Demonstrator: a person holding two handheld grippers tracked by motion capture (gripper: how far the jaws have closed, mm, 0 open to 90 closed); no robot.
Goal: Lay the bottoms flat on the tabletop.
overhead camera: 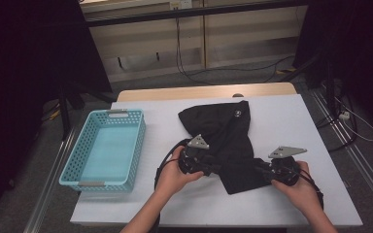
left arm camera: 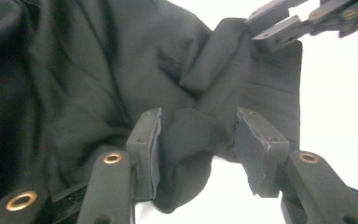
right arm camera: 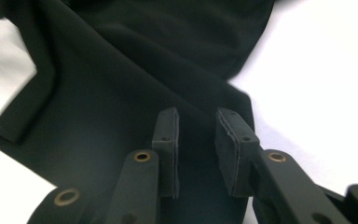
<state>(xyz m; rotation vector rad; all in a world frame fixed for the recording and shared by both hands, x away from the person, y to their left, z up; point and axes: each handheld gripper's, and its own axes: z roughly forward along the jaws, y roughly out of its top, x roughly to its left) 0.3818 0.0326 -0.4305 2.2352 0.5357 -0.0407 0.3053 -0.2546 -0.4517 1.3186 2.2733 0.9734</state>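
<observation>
In the left gripper view the left gripper (left arm camera: 198, 140) has its jaws spread wide, and a rounded fold of the black garment (left arm camera: 98, 70) bulges up into the gap between them. The fold brushes the inner face of the left-hand jaw; whether it touches the other one I cannot quite tell. At about 1 o'clock in that view, the other gripper's jaws come in over a flat hem of the cloth.

In the right gripper view the right gripper (right arm camera: 196, 144) shows a narrower gap, jaws parted and clamping nothing. The garment (right arm camera: 135, 70) lies under and between them, running off toward 11 o'clock, with its edge falling away to white table at 3 o'clock.

From the high view the garment (overhead camera: 228, 141) lies crumpled across the middle of the white table (overhead camera: 291, 121), a long dark shape from 12 o'clock down to 6 o'clock, with a small pale mark near its top. The left gripper (overhead camera: 209, 167) sits at its near-left edge, at about 7 o'clock of the cloth, and the right gripper (overhead camera: 267, 172) at its near-right corner, at about 5 o'clock. The cloth is matte, smooth and softly creased. At 9 o'clock of the garment, well apart from it, stands a turquoise plastic basket (overhead camera: 73, 165) with perforated walls.
</observation>
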